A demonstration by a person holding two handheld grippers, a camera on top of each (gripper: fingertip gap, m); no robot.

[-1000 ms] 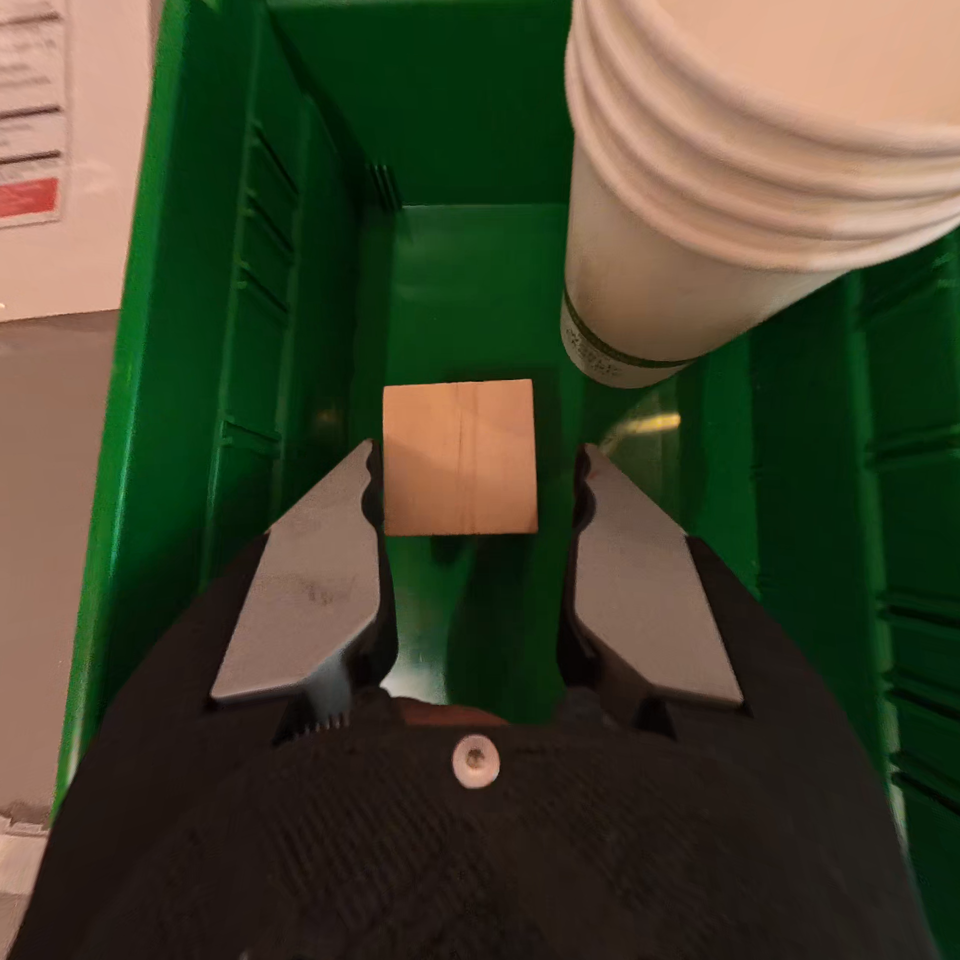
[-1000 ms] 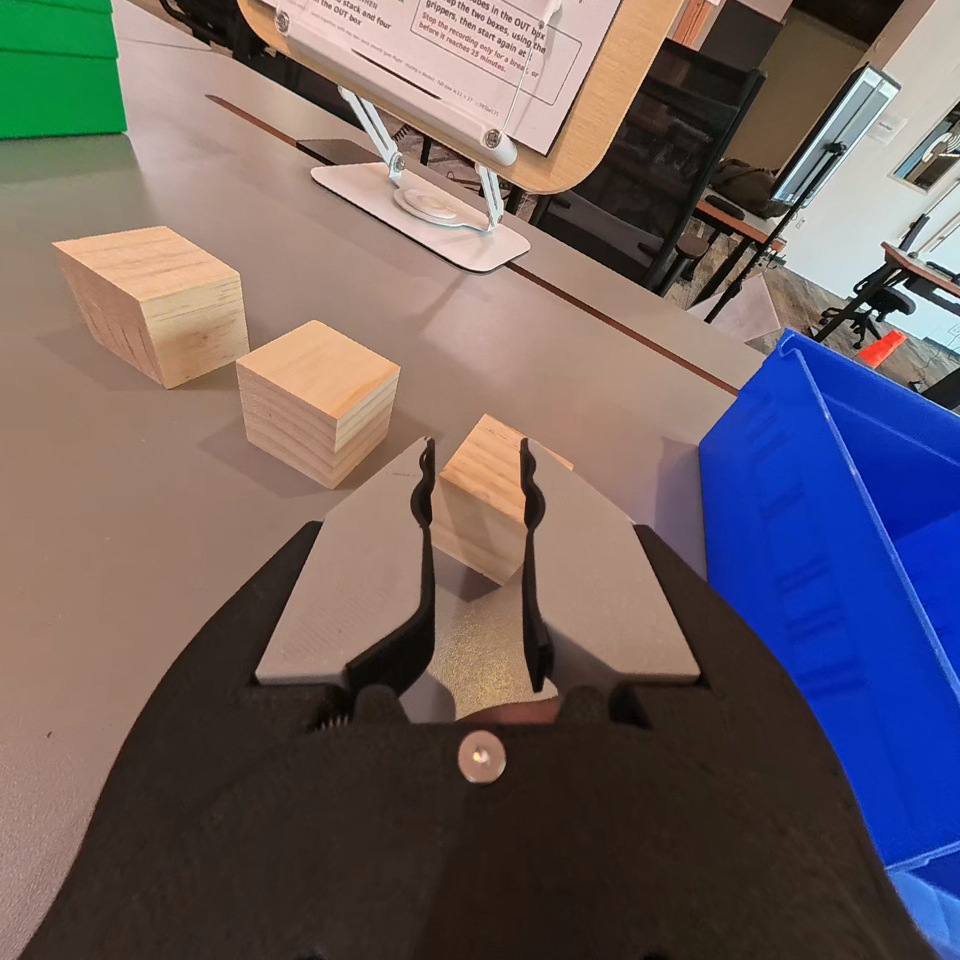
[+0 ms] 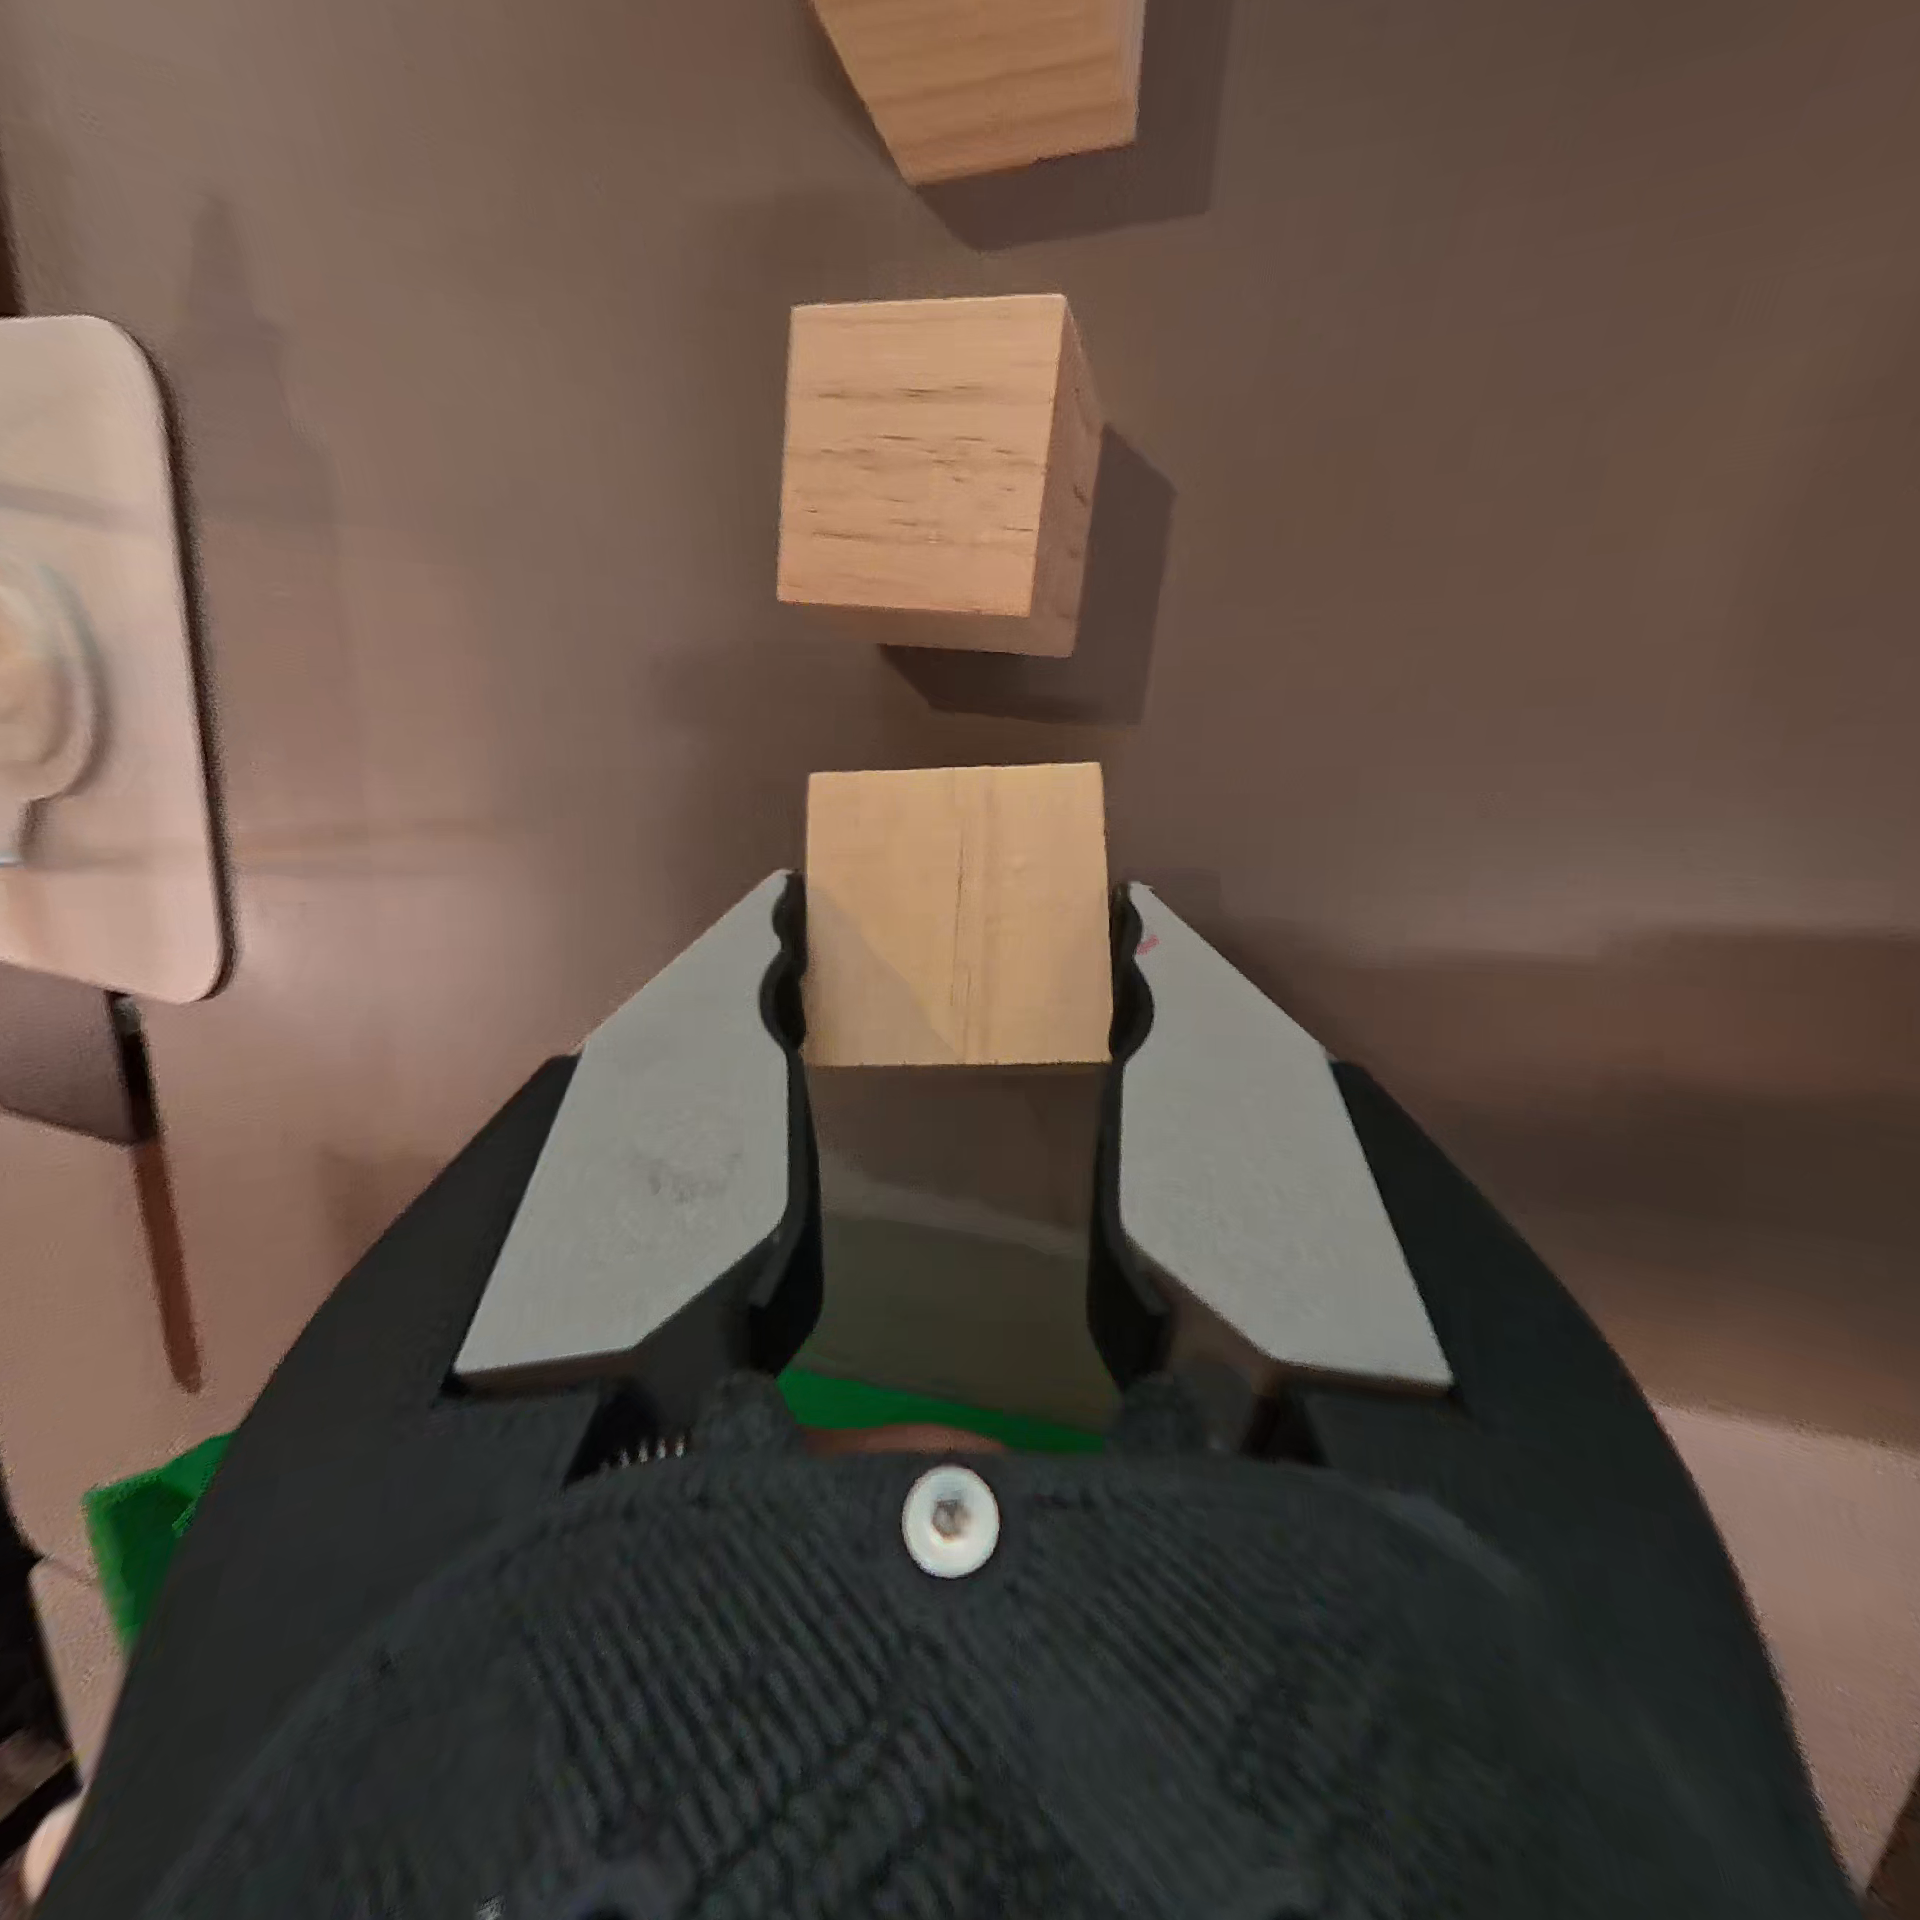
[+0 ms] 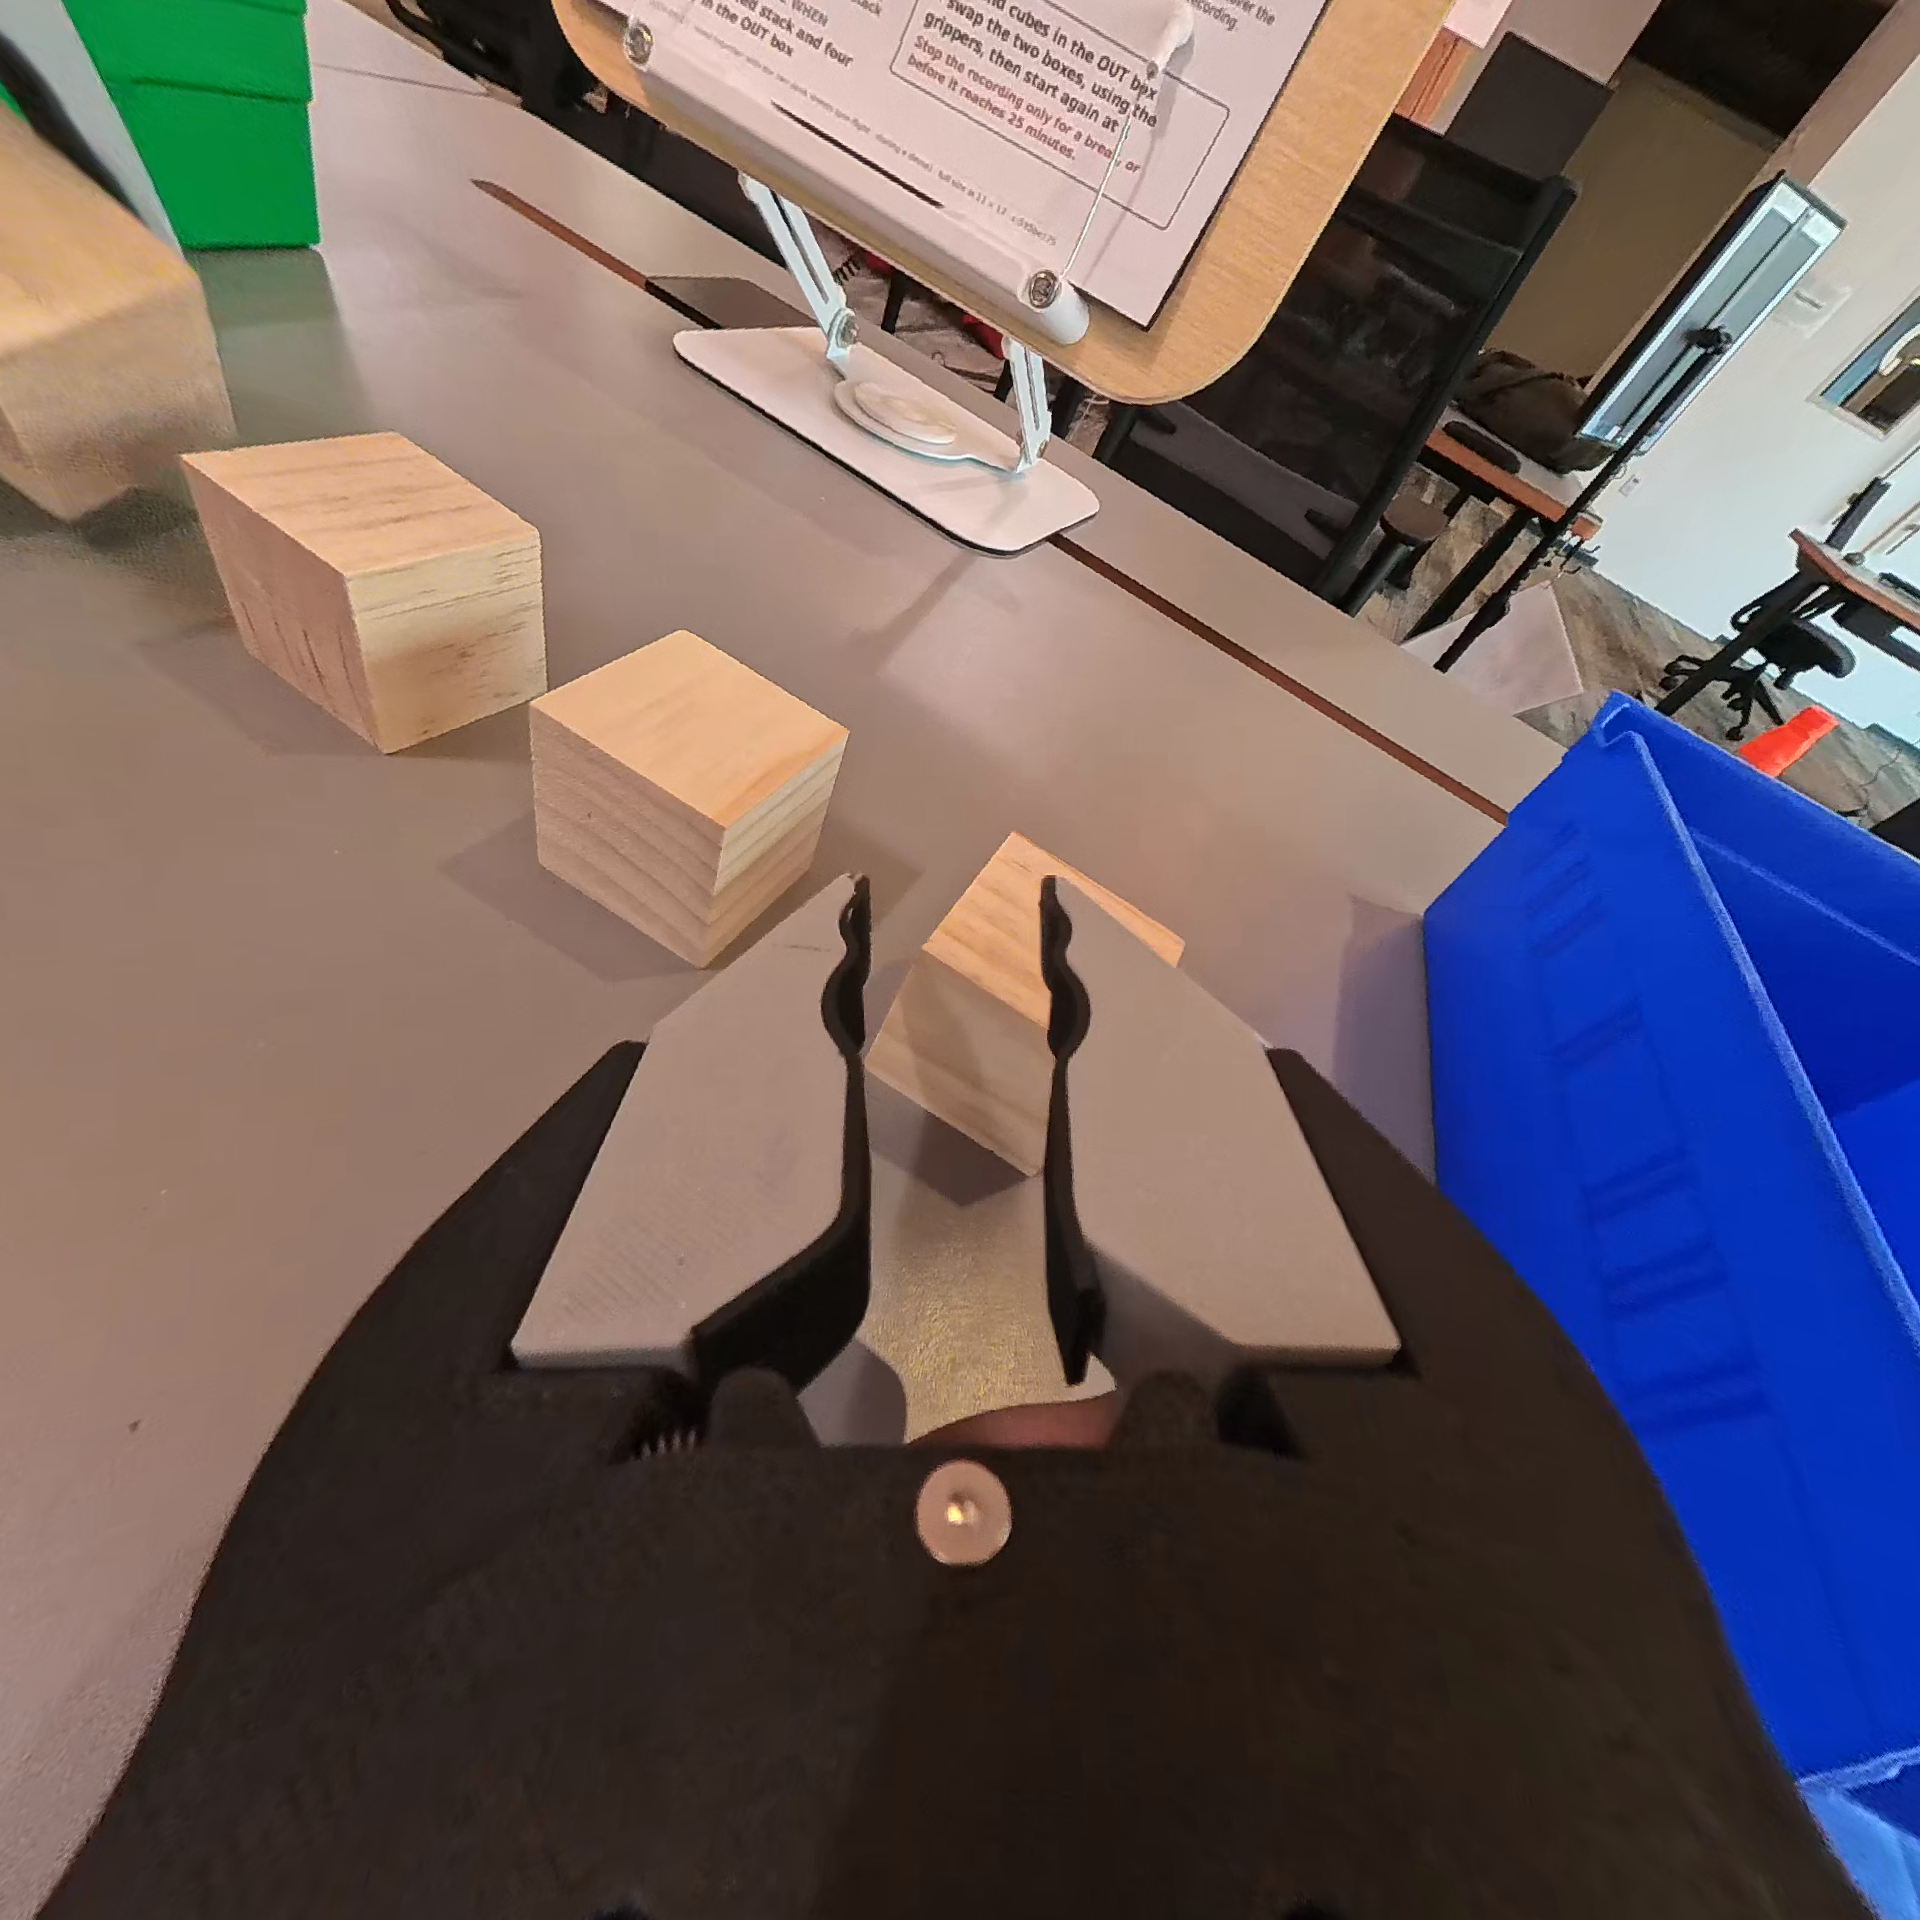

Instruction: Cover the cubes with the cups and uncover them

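Left gripper (image 3: 956,971): black body, grey fingers (image 3: 686,1122), pointing down toward the table, both black pads pressed on a wooden cube (image 3: 956,914). Right gripper (image 4: 951,977): same build, angled low and forward, jaws partly apart, apparently gripping nothing.

Left gripper (image 3: 956,966): black pads pressed on both side faces of a pale wooden cube (image 3: 954,914), carried above the grey-brown table (image 3: 1507,623). Beyond the held cube, a second wooden cube (image 3: 935,468) on the table; beyond that, a third (image 3: 987,83), cut by the frame edge. Left of the held cube, a pale rounded plate (image 3: 104,665), blurred, possibly a stand base. Below the gripper, a green edge (image 3: 145,1517).
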